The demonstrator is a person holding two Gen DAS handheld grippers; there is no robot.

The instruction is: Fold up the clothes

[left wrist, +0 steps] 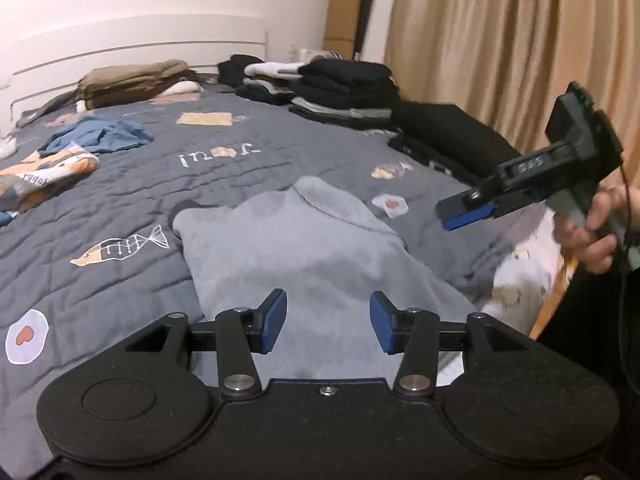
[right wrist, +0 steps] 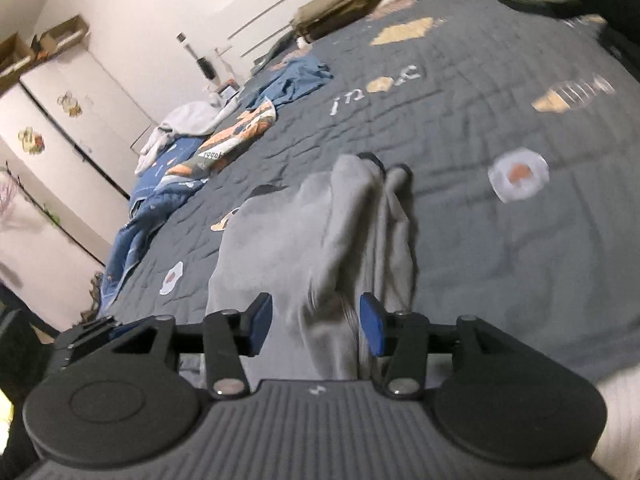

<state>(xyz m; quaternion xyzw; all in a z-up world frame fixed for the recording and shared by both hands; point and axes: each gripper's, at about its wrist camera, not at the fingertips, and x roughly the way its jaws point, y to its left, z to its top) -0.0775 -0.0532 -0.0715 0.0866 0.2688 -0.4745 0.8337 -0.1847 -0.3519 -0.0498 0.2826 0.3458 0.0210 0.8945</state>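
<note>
grey garment lies straight ahead of both tongs, long axis running away

nearest in the left wrist view, the left gripper (left wrist: 328, 322) stands with its blue pads well apart and nothing between them; the cloth seen in the gap lies lower, on the bed, not pinched. in the right wrist view the right gripper (right wrist: 316, 330) is likewise parted, with grey cloth showing in the gap. the picture is blurred there, but the pads do not appear to press on it, so i read it as released.

just beyond both sets of fingers lies the grey garment (left wrist: 304, 248), resting on the dark patterned quilt (left wrist: 120, 200). it looks partly folded into a long shape: the near end is under the tongs and the far end, with its dark-edged opening, points away up the bed. so its long axis runs near to far, in line with the way both grippers point.

the left gripper sits over the near end. the right gripper (left wrist: 468, 210), seen from the left, is off to the right and further along, held by a hand (left wrist: 588, 236), clear of the cloth.

the next fold, i judge, would bring one end over the other along that axis.

further off are loose clothes (left wrist: 96, 138) on the left and folded stacks (left wrist: 344, 88) far right.
</note>
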